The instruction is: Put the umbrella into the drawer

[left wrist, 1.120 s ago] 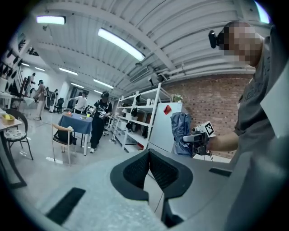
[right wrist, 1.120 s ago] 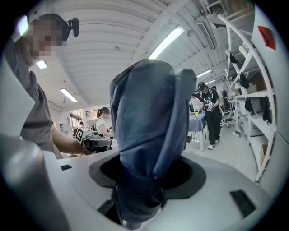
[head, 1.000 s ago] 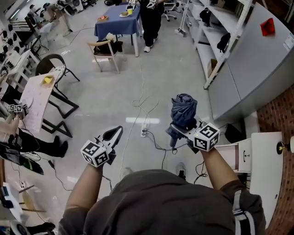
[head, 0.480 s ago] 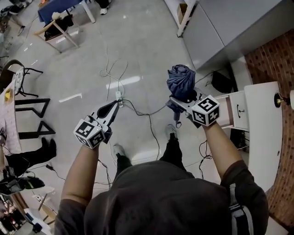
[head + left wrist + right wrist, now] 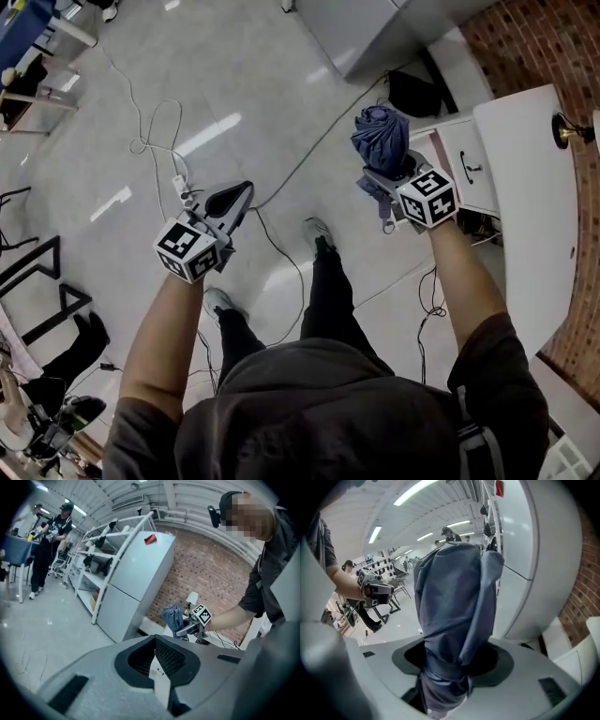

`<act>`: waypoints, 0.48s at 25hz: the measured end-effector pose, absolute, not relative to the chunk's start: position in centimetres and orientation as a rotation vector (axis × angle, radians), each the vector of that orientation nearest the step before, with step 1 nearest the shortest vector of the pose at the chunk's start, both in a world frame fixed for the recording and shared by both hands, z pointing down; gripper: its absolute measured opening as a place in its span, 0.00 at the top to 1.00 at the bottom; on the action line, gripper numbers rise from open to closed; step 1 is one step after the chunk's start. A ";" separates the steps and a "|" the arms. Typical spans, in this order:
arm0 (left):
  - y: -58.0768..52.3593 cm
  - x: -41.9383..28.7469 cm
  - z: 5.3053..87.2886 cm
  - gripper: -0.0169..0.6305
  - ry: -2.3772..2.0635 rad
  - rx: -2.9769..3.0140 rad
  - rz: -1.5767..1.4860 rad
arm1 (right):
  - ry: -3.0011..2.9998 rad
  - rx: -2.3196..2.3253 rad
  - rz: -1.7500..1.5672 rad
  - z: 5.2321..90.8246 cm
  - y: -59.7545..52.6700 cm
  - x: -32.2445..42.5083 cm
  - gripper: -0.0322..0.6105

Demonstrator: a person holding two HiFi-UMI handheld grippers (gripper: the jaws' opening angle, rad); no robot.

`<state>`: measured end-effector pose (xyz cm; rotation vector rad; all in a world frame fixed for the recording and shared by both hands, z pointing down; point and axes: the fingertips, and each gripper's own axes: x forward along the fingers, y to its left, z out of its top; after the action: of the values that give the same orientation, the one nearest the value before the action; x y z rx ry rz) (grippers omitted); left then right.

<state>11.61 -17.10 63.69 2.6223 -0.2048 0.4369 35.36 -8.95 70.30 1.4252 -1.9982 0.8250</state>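
A folded blue umbrella (image 5: 380, 136) stands up out of my right gripper (image 5: 382, 184), whose jaws are shut on its lower end. In the right gripper view the umbrella (image 5: 454, 597) fills the middle and hides the jaw tips of the right gripper (image 5: 449, 670). It hangs just left of a white cabinet (image 5: 525, 187). The cabinet's drawer front (image 5: 466, 167) has a dark handle; I cannot tell whether the drawer is open. My left gripper (image 5: 246, 187) hangs over the floor to the left, shut, with nothing in it (image 5: 155, 648). The left gripper view shows the umbrella (image 5: 172, 616) ahead.
A power strip (image 5: 178, 187) and loose cables lie on the grey floor. A grey cabinet (image 5: 375, 28) and a black bag (image 5: 412, 94) stand behind the drawer unit. A lamp (image 5: 567, 131) sits on the white top. People stand far back (image 5: 49, 541).
Both hands have swung right and down toward the white cabinet. The umbrella stays in the right gripper. The left gripper stays shut and empty.
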 end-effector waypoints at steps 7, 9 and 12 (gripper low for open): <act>-15.1 21.4 72.0 0.96 -0.064 2.566 0.504 | -1.791 1.540 0.988 80.9 -3.9 47.6 0.55; -14.2 23.9 74.1 0.96 -0.022 2.546 0.522 | -1.734 1.580 1.061 83.8 -2.2 50.5 0.55; -13.2 27.0 76.8 0.96 0.027 2.522 0.546 | -1.660 1.645 1.169 88.2 0.0 54.0 0.55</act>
<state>26.97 -13.24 76.78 2.5217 0.0273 0.5459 53.97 -0.04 88.20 1.6455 -1.6598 1.1685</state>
